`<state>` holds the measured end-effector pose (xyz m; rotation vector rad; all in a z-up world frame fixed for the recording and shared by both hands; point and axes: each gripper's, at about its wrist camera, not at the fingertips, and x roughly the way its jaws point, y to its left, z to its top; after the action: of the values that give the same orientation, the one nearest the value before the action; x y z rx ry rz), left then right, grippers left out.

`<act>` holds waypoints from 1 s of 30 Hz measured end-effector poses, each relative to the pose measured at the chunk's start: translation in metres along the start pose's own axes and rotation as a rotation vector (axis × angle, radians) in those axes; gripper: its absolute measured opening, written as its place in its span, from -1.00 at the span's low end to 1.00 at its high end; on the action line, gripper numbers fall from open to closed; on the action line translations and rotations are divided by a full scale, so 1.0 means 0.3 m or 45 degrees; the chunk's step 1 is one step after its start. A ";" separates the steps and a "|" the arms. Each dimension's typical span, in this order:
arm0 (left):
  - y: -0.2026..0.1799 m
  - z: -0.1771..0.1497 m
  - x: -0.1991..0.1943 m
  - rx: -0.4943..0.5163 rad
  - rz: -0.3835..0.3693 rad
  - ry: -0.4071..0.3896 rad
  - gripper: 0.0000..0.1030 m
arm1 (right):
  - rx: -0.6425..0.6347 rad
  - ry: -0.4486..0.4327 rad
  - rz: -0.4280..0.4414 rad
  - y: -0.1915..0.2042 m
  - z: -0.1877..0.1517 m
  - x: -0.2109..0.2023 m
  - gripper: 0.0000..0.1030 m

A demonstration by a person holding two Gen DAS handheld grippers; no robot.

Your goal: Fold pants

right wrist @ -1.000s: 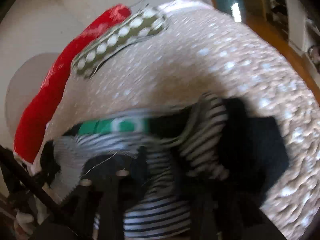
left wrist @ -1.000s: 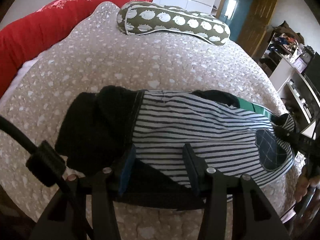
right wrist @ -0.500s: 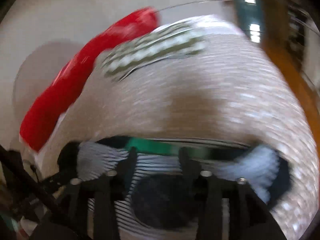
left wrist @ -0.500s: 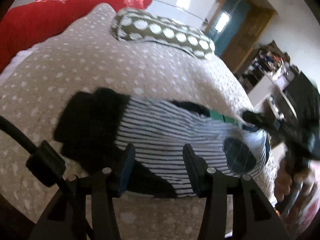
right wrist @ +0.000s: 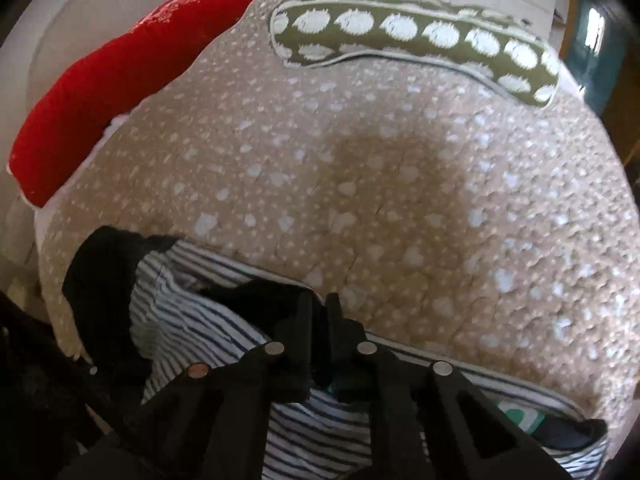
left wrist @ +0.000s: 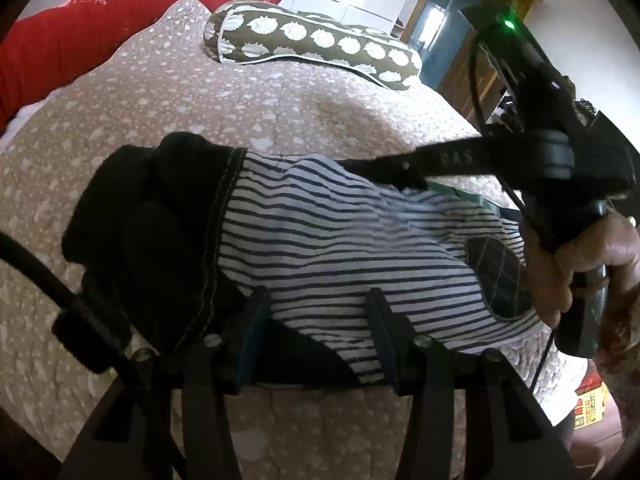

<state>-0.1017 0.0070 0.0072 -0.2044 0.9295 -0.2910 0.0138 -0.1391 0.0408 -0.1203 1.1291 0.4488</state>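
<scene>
Scene: striped pants (left wrist: 344, 248) with black cuffs lie bunched across the near half of a dotted beige bedspread (left wrist: 200, 112); a spotted olive bolster (left wrist: 316, 46) and a red pillow (left wrist: 100, 20) sit at the far end.
Step in hand: by the look of it, taking hold of the far edge to make a fold toward the near side.
Right gripper (right wrist: 318, 320): jaws have just been closing and stand clenched at the pants' far edge beside the green waistband (right wrist: 520, 416); dark cloth sits at the tips, but whether it is truly pinched cannot be told.
Left gripper (left wrist: 316, 336): jaws half apart, released, hovering over the near edge of the pants with striped cloth showing between the fingers; no pad presses on it.
Hand (left wrist: 580, 264): grips the right tool's handle at the right side of the left wrist view.
Next move: likely calls for drawing the pinched far edge over toward the near edge, with the left jaws pinning or catching the near hem so the layers stay aligned.
</scene>
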 end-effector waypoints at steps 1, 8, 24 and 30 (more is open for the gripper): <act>0.000 -0.002 0.000 0.004 0.001 -0.003 -0.06 | 0.005 -0.007 -0.022 0.000 0.007 0.001 -0.92; 0.004 -0.002 0.000 0.008 -0.008 -0.011 -0.06 | -0.006 -0.016 -0.138 0.031 0.066 0.060 -0.92; -0.008 -0.009 0.008 0.047 0.036 -0.011 -0.03 | 0.358 -0.154 -0.213 -0.318 -0.382 -0.235 -0.70; -0.023 -0.005 0.014 0.067 0.076 -0.001 -0.02 | 0.869 -0.389 -0.141 -0.642 -0.575 -0.442 -0.66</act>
<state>-0.1016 -0.0009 0.0050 -0.1284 0.9248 -0.2600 -0.1001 -0.4058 0.0594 0.4670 0.9148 -0.0346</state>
